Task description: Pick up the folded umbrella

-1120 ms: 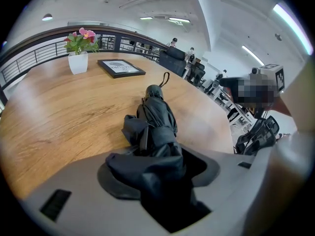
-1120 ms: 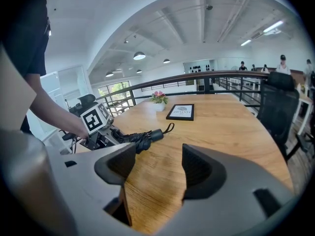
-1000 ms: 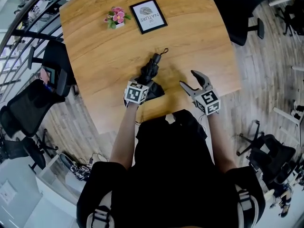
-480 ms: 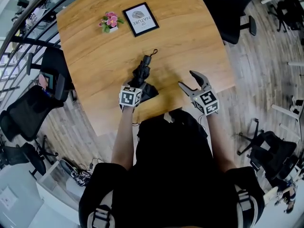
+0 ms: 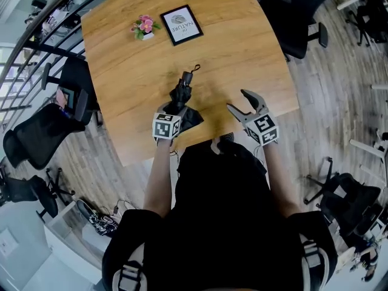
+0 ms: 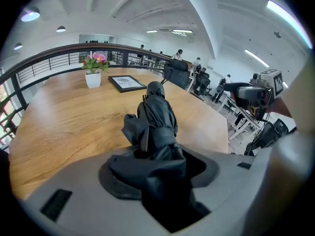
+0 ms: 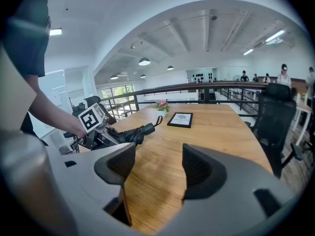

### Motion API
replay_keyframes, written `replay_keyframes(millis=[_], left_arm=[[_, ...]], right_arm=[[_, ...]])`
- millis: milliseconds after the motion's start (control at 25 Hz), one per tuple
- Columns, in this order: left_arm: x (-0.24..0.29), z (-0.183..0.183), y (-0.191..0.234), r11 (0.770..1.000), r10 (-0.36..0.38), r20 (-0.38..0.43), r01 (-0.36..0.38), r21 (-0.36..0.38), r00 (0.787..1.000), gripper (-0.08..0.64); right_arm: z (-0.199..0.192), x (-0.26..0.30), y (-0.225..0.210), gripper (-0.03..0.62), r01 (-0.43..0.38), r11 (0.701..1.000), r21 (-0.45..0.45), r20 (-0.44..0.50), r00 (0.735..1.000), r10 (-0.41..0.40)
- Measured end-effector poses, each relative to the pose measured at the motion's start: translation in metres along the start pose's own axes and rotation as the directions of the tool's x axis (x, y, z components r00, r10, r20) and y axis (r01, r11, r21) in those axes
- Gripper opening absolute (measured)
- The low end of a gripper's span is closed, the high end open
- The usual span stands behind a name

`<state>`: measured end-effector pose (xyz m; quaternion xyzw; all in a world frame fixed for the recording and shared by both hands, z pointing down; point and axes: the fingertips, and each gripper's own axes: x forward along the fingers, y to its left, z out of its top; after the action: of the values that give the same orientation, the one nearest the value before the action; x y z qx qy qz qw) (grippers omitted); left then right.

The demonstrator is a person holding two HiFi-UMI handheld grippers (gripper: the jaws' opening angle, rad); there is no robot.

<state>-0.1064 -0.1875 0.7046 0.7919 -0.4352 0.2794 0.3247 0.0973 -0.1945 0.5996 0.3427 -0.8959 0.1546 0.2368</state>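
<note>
The folded black umbrella points away from me over the wooden table, its wrist strap at the far end. My left gripper is shut on its near end, and the bunched fabric fills the gap between the jaws of that gripper. From the right gripper view, the umbrella juts out of the left gripper just over the tabletop. My right gripper hovers to the right near the table's front edge, open and empty.
A framed picture and a small pot of pink flowers stand at the table's far side. Black office chairs stand at the right and another at the left. A railing runs behind the table.
My left gripper has risen a little with the umbrella in its jaws. The right gripper has also lifted slightly and stays open.
</note>
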Motion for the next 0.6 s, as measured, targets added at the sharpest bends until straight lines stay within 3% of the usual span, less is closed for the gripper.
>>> replay_keyframes(millis=[160,440,600], left_arm=[[-0.013,-0.003,-0.016,1.0,0.013,0.029,-0.013,-0.002,0.999,0.242],[-0.041,0.007,-0.043,0.998,0.048,0.15,-0.054,0.034,0.988,0.244],[-0.052,0.016,-0.058,0.999,0.035,0.188,-0.041,0.027,0.982,0.244]], right_arm=[[0.002,-0.006,0.005,0.313,-0.019,1.0,-0.015,0.016,1.0,0.019],[0.001,-0.022,0.007,0.311,-0.033,0.999,-0.042,0.031,0.999,0.035],[0.005,-0.027,0.007,0.31,-0.038,0.997,-0.062,0.056,0.998,0.041]])
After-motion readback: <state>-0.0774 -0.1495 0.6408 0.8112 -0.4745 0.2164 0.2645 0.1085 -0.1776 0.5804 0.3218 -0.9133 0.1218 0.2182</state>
